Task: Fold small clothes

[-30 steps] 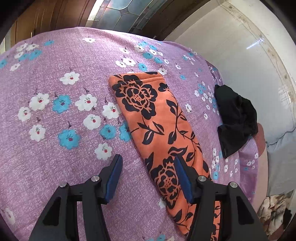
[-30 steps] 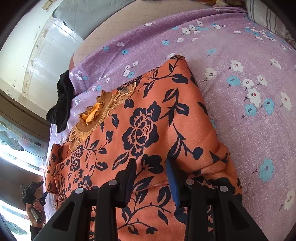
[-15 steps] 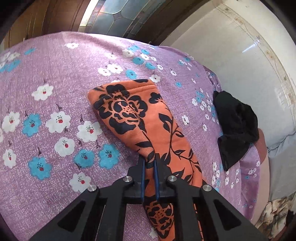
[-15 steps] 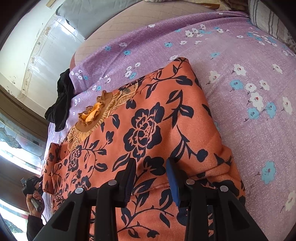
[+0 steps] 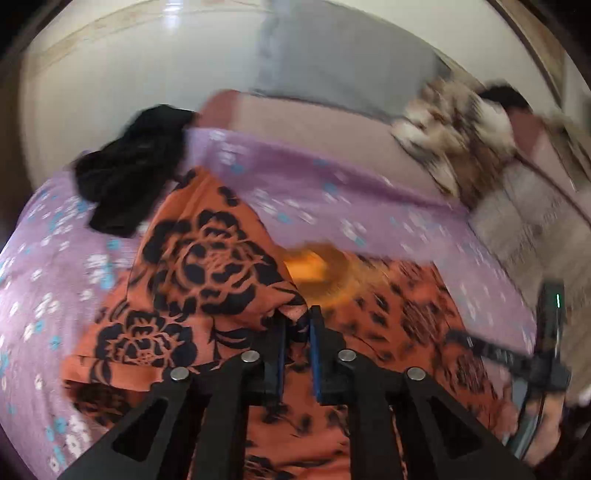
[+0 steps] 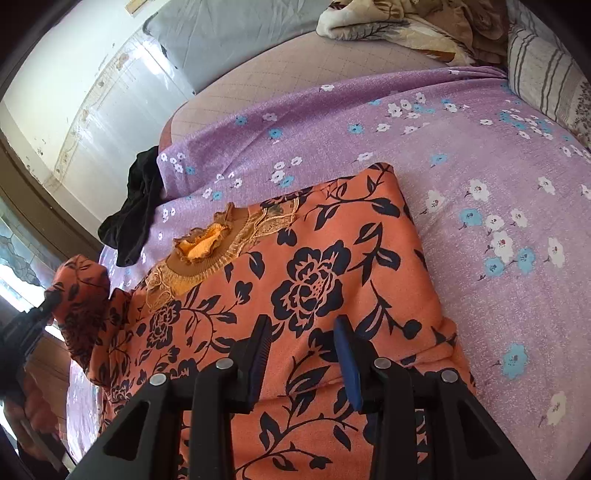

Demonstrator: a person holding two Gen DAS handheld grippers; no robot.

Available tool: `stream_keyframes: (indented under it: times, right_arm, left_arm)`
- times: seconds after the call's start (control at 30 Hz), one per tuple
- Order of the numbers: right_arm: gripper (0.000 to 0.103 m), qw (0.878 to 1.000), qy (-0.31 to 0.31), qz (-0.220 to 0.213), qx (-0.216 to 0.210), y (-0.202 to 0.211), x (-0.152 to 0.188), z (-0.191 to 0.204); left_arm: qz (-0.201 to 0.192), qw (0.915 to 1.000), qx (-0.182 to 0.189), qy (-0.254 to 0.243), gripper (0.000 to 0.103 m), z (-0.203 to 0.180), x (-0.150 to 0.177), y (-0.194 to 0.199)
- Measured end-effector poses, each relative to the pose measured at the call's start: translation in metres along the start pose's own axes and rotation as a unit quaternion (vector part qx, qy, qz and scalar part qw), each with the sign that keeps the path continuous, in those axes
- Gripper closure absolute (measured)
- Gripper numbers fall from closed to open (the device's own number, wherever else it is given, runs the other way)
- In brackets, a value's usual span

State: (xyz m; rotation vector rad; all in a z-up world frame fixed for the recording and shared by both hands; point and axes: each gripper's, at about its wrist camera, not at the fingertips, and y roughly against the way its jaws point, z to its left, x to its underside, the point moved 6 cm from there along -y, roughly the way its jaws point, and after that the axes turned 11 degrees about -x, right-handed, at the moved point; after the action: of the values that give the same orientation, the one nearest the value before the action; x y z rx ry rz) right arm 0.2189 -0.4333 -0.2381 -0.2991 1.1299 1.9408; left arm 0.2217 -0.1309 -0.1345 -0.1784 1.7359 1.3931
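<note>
Orange garment with a black rose-and-vine print point(image 6: 314, 280) lies spread on the purple bedsheet with white and blue flowers point(image 6: 480, 155), which covers a bed. A tan knitted collar with an orange ruffle point(image 6: 201, 247) sits at the garment's far edge.

Left gripper point(image 5: 297, 332): fingers clenched on a fold of the orange fabric, blue pads nearly together with cloth pinched between them. The sleeve point(image 5: 207, 266) rises from the bed in a bunched hump toward the pinch. From the right wrist view the same sleeve point(image 6: 79, 284) shows lifted at the far left, off the sheet. Left wrist view is blurred; fine detail not readable.

Right gripper point(image 6: 301, 354): fingers apart, released, low over the garment's near part. Whether the tips touch the cloth cannot be told.

Crumpled black cloth point(image 6: 136, 210) lies at the sheet's far edge, just beside the sleeve end. A grey pillow point(image 6: 229, 33) and a brown-and-cream patterned blanket point(image 6: 391, 26) lie beyond the sheet.
</note>
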Motion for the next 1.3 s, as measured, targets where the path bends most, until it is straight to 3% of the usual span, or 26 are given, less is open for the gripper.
stream_keyframes:
  times: [0.03, 0.07, 0.1, 0.2, 0.27, 0.33, 0.43, 0.6, 0.67, 0.73, 0.87, 0.93, 1.03, 1.1, 1.3]
  right_arm:
    - [0.065, 1.000, -0.003, -0.005, 0.001, 0.003, -0.002, -0.002]
    - [0.065, 1.000, -0.008, -0.013, 0.002, 0.007, -0.006, -0.005]
    - [0.065, 1.000, -0.016, -0.022, 0.001, 0.011, -0.009, -0.008]
    - [0.062, 0.998, -0.045, -0.040, -0.009, 0.023, -0.017, -0.018]
    - [0.045, 0.997, -0.057, -0.048, -0.022, 0.028, -0.020, -0.019]
    - [0.045, 0.997, -0.053, -0.042, -0.036, 0.028, -0.020, -0.013]
    - [0.045, 0.998, -0.034, -0.020, -0.055, 0.016, -0.015, 0.004]
    - [0.045, 0.996, -0.035, 0.010, -0.086, -0.015, -0.004, 0.012]
    - [0.045, 0.994, -0.051, 0.019, -0.095, -0.027, 0.000, 0.008]
    - [0.046, 0.992, -0.066, 0.030, -0.102, -0.039, 0.004, 0.002]
    - [0.046, 0.987, -0.093, 0.030, -0.125, -0.050, 0.009, -0.005]
    - [0.048, 0.985, -0.099, 0.036, -0.140, -0.051, 0.010, -0.003]
    - [0.067, 0.986, -0.074, 0.053, -0.137, -0.056, 0.015, 0.008]
    - [0.090, 0.991, -0.042, 0.051, -0.112, -0.057, 0.017, 0.015]
    - [0.094, 0.998, 0.029, 0.001, -0.063, -0.035, 0.006, 0.030]
  left_arm:
    - [0.013, 0.9989, -0.003, -0.046, 0.065, -0.026, 0.010, -0.006]
    - [0.016, 0.9966, -0.023, -0.078, 0.045, -0.043, 0.020, -0.009]
    - [0.013, 0.9942, -0.043, -0.098, 0.034, -0.054, 0.029, -0.009]
    - [0.012, 0.9948, -0.042, -0.092, 0.034, -0.049, 0.034, 0.000]
    - [0.000, 0.9980, -0.049, -0.039, 0.034, -0.018, 0.024, 0.013]
    - [-0.007, 0.9968, -0.073, 0.034, 0.031, 0.021, 0.016, 0.021]
    - [-0.005, 0.9844, -0.122, 0.127, 0.030, 0.084, 0.020, 0.028]
    - [0.068, 0.9552, -0.193, 0.213, 0.030, 0.161, 0.057, -0.002]
    - [0.101, 0.9458, -0.208, 0.228, 0.030, 0.174, 0.073, -0.018]
    - [0.125, 0.9446, -0.203, 0.225, 0.030, 0.176, 0.082, -0.031]
    - [0.171, 0.9393, -0.230, 0.188, 0.030, 0.169, 0.095, -0.052]
    - [0.175, 0.9381, -0.240, 0.179, 0.030, 0.167, 0.096, -0.055]
    - [0.174, 0.9370, -0.254, 0.166, 0.030, 0.164, 0.094, -0.058]
    - [0.172, 0.9370, -0.260, 0.158, 0.030, 0.164, 0.093, -0.059]
    - [0.174, 0.9370, -0.259, 0.157, 0.030, 0.165, 0.092, -0.057]
